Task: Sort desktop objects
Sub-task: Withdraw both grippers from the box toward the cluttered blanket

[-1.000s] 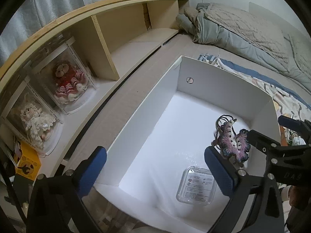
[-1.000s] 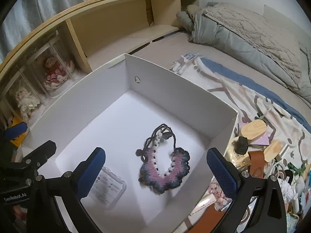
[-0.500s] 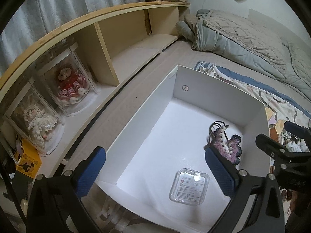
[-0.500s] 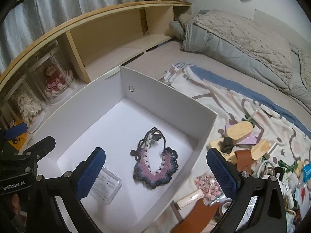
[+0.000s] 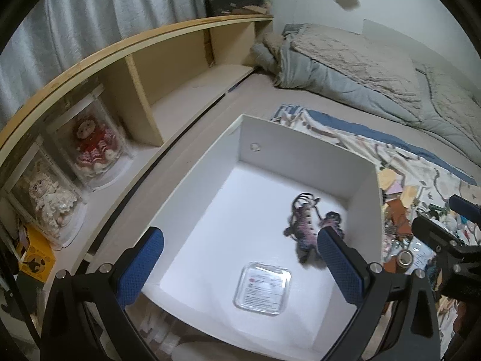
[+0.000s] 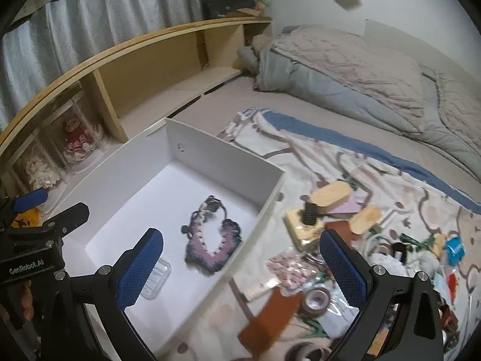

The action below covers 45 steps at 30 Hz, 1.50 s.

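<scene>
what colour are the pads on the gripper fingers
Blue pads, with a fine dotted texture; clearest in the right wrist view.

White open-topped box [image 5: 300, 147] sits on the bed. On its floor a purple-and-white crocheted piece with dark cord [image 6: 212, 240] lies flat near the right wall. A clear square plastic case with a printed label [image 5: 262, 288] lies flat near the front edge.

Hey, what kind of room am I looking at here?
Most likely a bedroom. A rumpled grey quilt lies on the bed, a low wooden shelf runs along the curtained wall and holds dolls in clear cases, and a white box sits on the mattress.
</scene>
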Each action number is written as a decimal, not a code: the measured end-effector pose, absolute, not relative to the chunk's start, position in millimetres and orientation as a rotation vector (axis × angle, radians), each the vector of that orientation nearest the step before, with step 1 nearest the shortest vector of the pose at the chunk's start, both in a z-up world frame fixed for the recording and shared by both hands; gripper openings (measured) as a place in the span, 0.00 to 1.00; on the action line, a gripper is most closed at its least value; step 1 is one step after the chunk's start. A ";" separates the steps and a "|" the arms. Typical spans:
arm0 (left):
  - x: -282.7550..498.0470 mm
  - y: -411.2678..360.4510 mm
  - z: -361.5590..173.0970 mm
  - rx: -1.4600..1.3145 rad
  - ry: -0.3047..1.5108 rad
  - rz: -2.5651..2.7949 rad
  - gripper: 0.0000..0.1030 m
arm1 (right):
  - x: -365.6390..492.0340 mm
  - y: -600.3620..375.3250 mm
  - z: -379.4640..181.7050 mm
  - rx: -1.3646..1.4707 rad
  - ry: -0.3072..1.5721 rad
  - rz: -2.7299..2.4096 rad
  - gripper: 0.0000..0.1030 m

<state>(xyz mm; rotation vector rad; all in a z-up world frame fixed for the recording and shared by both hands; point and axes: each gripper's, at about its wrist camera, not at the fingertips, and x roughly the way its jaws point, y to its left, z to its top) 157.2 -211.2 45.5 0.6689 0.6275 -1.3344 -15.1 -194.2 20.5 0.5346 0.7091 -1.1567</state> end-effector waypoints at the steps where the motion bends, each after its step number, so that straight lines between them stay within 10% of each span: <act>1: 154.3 -210.0 46.7 0.670 0.623 -1.343 1.00 | -20.6 -191.8 23.0 0.536 0.705 -1.170 1.00; 45: -12.3 -153.7 95.8 0.639 0.516 -1.722 1.00 | -272.8 -42.7 112.5 0.528 0.440 -1.625 1.00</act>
